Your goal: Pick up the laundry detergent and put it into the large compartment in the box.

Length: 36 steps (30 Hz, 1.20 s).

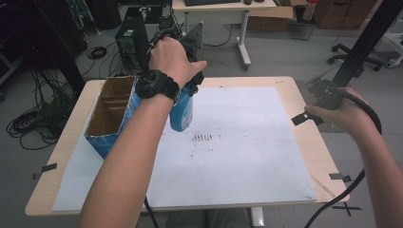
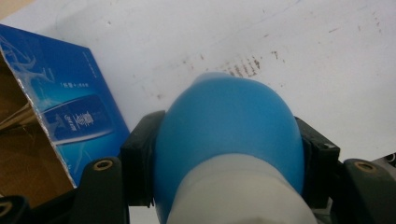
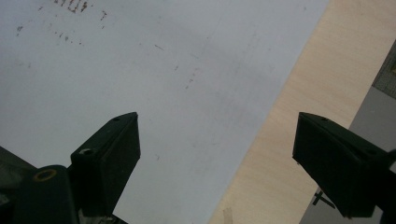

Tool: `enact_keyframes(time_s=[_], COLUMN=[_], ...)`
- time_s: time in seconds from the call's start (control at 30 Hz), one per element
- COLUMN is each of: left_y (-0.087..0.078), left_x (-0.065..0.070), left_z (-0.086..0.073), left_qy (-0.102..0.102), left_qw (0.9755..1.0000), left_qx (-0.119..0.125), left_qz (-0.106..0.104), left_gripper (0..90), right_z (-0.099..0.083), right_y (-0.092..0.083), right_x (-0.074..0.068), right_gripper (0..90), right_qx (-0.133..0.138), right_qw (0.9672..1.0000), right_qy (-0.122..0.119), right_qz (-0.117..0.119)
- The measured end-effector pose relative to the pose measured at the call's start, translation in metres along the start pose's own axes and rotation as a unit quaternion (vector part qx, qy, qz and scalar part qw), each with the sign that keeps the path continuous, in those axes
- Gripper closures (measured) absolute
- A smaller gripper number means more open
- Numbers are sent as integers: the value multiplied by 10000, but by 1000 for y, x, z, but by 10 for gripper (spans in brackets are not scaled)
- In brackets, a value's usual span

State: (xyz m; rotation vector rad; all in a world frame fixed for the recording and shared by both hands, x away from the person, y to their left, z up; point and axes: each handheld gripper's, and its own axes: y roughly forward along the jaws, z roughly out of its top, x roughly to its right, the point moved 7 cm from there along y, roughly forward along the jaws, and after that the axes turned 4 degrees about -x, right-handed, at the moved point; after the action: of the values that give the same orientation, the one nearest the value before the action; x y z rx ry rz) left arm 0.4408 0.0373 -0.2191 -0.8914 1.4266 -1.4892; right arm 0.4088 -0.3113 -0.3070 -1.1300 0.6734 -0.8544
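Your left gripper (image 2: pixel 226 154) pinches the blue bottle (image 1: pixel 181 111) by its rounded sides, holding it off the sheet (image 1: pixel 247 142) just right of the open box (image 1: pixel 110 116) at the table's far left. Those curved, smooth sides could let the bottle slide out of the jaws if you tilt or jolt it, and its hanging base could clip the box's right wall and knock the box askew. Your right gripper (image 3: pixel 217 154) hangs spread and empty over the sheet's right edge, too far off to steady anything.

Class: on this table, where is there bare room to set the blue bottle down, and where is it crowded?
Free: the white sheet right of the box, out to the right gripper. Crowded: the far-left corner, where the box stands and the left gripper holds the bottle.
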Motion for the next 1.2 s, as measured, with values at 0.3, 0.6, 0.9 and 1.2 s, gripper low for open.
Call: enact_keyframes(time_s=[0.3,0.6,0.9,1.2], left_y=[-14,-17,-23,-27], left_x=[-5,-10,-12,-14], left_z=[1,2,7,10], left_qy=[-27,-67,-68,-77], left_qw=[10000,10000,10000,10000], left_qx=[23,17,-36,-26], left_qz=[16,-1,-11,-28], left_gripper=[375,375,375,375], right_z=[5,9,11,13], right_y=[-6,-5,-4,-4], right_x=[-5,-7,-4,-2], right_gripper=[149,149,149,149], right_qx=[13,-2,-8,-26], right_qw=[10000,10000,10000,10000], right_qy=[-51,-70,-46,-22], right_qz=[-9,6,24,29])
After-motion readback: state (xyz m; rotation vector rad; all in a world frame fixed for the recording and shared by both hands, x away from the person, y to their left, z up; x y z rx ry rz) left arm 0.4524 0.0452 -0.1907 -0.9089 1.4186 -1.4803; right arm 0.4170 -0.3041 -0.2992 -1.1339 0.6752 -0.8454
